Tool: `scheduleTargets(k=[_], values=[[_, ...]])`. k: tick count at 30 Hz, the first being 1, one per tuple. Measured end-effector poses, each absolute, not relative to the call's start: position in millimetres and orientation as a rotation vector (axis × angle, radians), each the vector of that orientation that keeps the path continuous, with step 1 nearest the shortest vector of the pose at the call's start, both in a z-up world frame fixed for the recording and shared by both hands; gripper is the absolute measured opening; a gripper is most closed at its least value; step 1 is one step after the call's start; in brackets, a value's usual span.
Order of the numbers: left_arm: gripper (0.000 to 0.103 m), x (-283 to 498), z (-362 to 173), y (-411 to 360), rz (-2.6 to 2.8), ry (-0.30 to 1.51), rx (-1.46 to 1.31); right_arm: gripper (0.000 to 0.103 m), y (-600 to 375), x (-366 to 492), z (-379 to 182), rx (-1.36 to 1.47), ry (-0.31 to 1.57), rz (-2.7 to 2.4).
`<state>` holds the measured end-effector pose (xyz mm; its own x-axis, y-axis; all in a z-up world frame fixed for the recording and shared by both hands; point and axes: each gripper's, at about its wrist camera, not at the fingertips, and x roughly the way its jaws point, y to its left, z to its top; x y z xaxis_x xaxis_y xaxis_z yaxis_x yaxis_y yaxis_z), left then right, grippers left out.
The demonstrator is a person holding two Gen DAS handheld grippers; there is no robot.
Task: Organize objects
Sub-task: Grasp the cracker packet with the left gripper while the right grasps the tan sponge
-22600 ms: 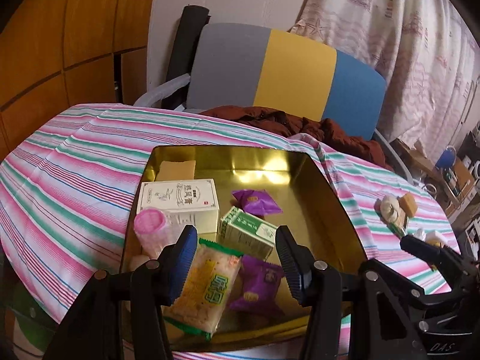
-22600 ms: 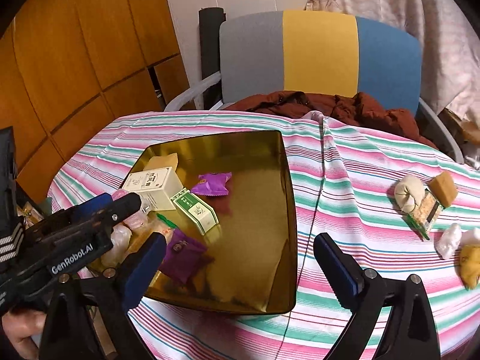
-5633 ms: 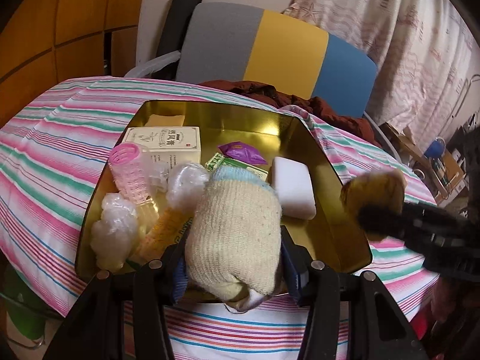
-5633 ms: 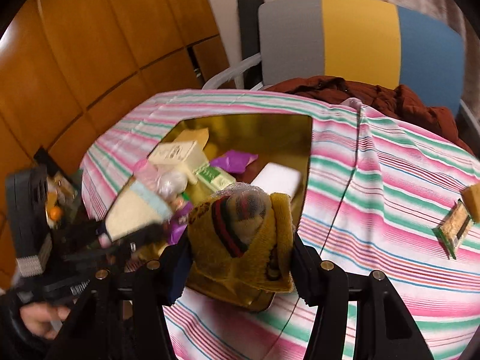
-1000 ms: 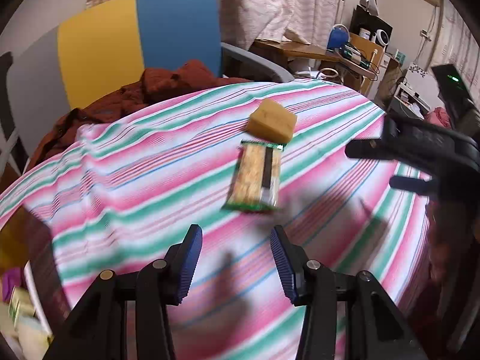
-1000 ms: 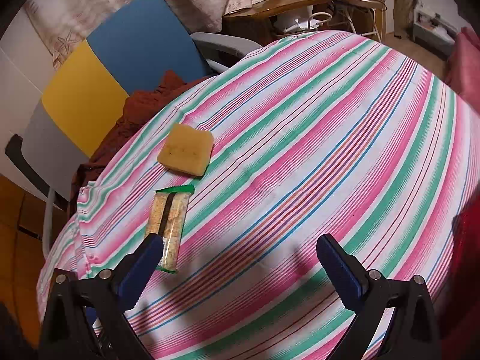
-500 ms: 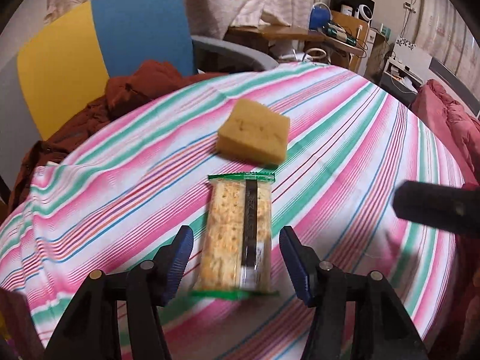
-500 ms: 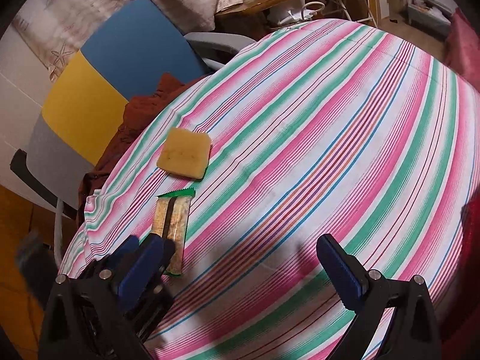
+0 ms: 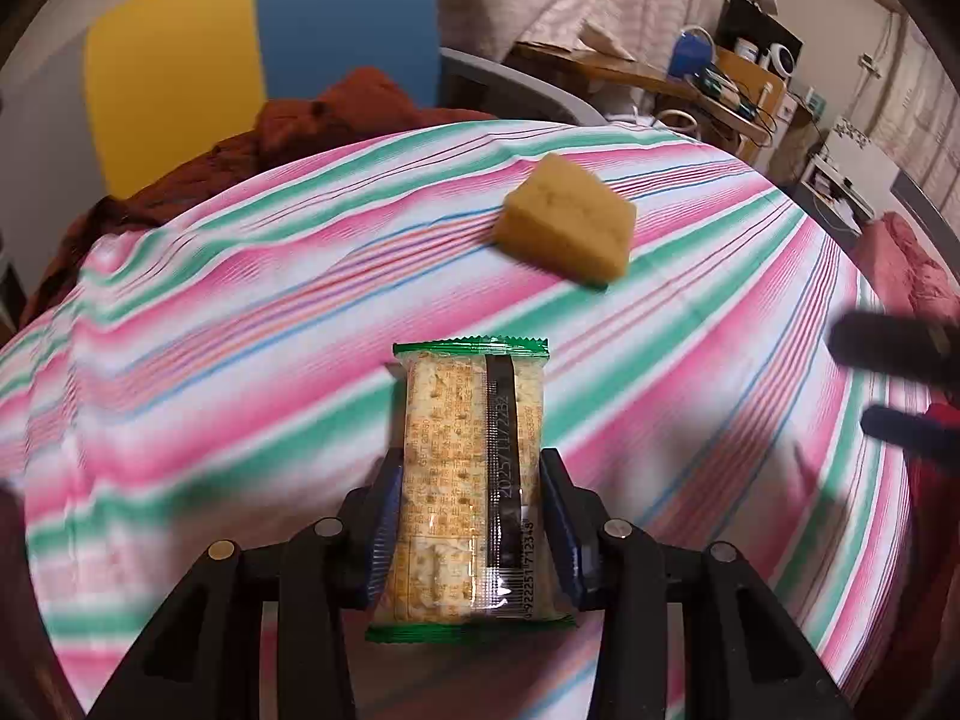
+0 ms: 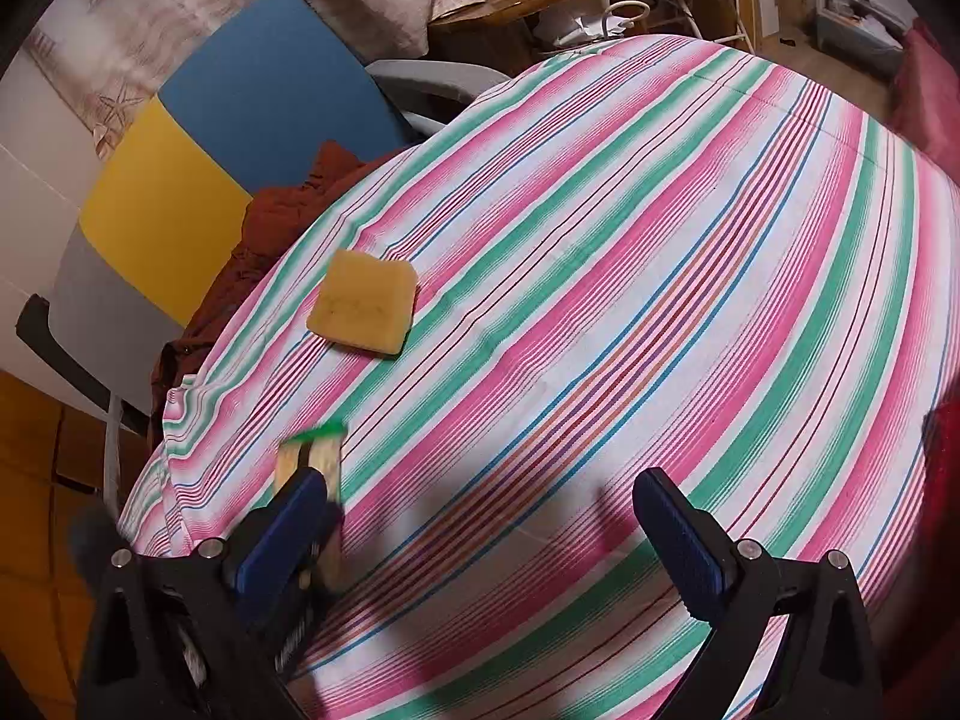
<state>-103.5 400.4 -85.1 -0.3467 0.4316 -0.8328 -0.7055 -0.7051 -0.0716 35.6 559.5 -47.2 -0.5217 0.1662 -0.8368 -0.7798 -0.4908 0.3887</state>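
Cracker packet (image 9: pixel 471 480), clear wrap with green crimped ends and a black printed strip, sits lengthwise between the jaws of the left gripper (image 9: pixel 471 531); both blue pads press its long sides near the rear half, and the front end juts out ahead of the jaws. Whether the packet is lifted clear of the striped tablecloth (image 9: pixel 240 324) or resting on it, cannot tell from the left wrist view. Ahead of the jaws and a little to the right lies a yellow sponge block (image 9: pixel 567 231), apart from the packet, flat on the surface. From the right wrist view the same packet (image 10: pixel 309 456) shows blurred at the tip of the left gripper (image 10: pixel 300 516), which crosses in front of the right gripper's own left pad, low at the left. Right gripper (image 10: pixel 480 540) has its jaws spread wide, nothing between them but cloth; right pad (image 10: pixel 684 546) plain to see. Sponge (image 10: pixel 365 309) lies well ahead of the right jaws and left of their midline. Cloth is pink, green and white striped with thin blue and red lines, draped over a rounded surface. Beyond the far edge: a chair back (image 10: pixel 198 180) in grey, yellow and blue panels, with a rust-brown garment (image 9: pixel 288 138) heaped on its seat. Cluttered desk (image 9: pixel 690 84) further back at right.
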Motion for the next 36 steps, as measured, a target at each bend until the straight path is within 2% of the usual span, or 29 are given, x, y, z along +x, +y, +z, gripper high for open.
scheduleTargets(k=[6,20,23,25,32,36], values=[[0.043,-79,-88,361,2.188,0.343,-1.127,0.103,554,31,-47,-1.048,1.030,2.071],[0.044,-81,-91,356,2.181,0.304,-1.118,0.103,525,2,-42,-1.190,0.840,2.207],[0.044,-81,-91,356,2.179,0.295,-1.117,0.103,528,-16,-30,-1.213,0.675,2.272],[0.044,-82,-92,355,2.178,0.289,-1.116,0.103,532,-32,-22,-1.191,0.467,2.336],[0.045,-83,-93,354,2.174,0.272,-1.115,0.103,548,-94,-33,-1.277,0.019,2.382],[0.045,-84,-94,353,2.171,0.260,-1.115,0.103,554,-127,-49,-1.349,-0.075,2.409]])
